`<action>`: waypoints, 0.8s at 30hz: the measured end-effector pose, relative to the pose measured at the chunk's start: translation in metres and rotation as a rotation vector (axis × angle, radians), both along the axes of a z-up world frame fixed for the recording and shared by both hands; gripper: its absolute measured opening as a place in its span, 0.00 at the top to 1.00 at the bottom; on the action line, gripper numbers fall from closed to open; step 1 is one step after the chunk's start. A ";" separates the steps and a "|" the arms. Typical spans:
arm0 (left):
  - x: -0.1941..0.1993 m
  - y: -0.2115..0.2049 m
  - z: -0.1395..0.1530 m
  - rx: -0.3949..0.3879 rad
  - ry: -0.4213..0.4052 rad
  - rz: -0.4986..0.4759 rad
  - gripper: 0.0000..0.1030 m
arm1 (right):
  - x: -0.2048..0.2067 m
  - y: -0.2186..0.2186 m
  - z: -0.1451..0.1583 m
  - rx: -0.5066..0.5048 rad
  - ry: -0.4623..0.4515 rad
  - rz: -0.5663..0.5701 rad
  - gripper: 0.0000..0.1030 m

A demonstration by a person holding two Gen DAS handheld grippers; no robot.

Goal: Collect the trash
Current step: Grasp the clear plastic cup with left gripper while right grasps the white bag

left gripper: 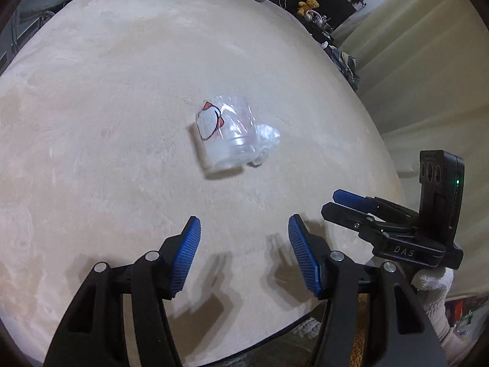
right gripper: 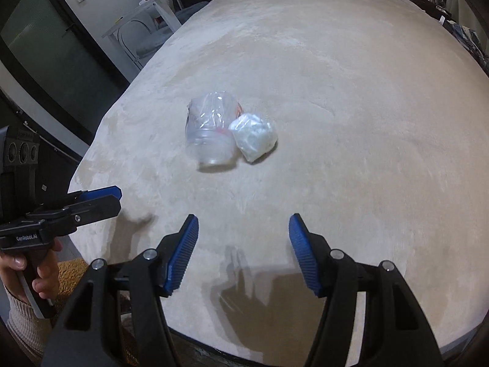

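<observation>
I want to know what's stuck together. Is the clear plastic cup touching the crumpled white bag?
Touching. In the right wrist view the clear plastic cup and the crumpled white bag press together with no beige cover showing between them.

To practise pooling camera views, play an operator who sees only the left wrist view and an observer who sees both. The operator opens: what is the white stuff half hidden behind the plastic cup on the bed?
Observer: The right wrist view shows it whole. It is a crumpled plastic wad lying beside the plastic cup and touching it.
Operator: Is the right gripper open? I only see it side-on.
Observer: Yes. The right gripper has its jaws wide apart, with nothing between them.
Operator: What holds my own gripper?
Observer: A bare hand in a beige knitted sleeve grips the handle of the left gripper.
</observation>
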State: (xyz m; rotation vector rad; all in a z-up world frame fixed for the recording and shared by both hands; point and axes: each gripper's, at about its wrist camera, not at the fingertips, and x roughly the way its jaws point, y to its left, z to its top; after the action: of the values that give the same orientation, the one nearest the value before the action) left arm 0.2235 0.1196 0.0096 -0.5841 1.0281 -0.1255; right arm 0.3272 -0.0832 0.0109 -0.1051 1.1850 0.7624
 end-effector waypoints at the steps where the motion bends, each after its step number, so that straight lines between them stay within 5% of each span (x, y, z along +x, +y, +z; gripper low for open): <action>1: 0.007 0.005 -0.001 -0.019 0.001 0.007 0.34 | 0.006 0.003 -0.001 0.001 0.004 -0.001 0.40; 14: 0.080 0.052 -0.040 -0.265 0.050 0.045 0.29 | 0.081 0.026 -0.028 0.087 0.172 -0.034 0.39; 24: 0.113 0.055 -0.070 -0.327 0.102 0.061 0.27 | 0.095 0.032 -0.047 0.099 0.226 -0.023 0.35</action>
State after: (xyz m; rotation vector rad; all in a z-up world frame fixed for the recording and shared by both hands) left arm 0.3368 0.1745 -0.0602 -0.9264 1.0957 -0.2140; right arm 0.4226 -0.0514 -0.0362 0.0786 1.3572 0.8274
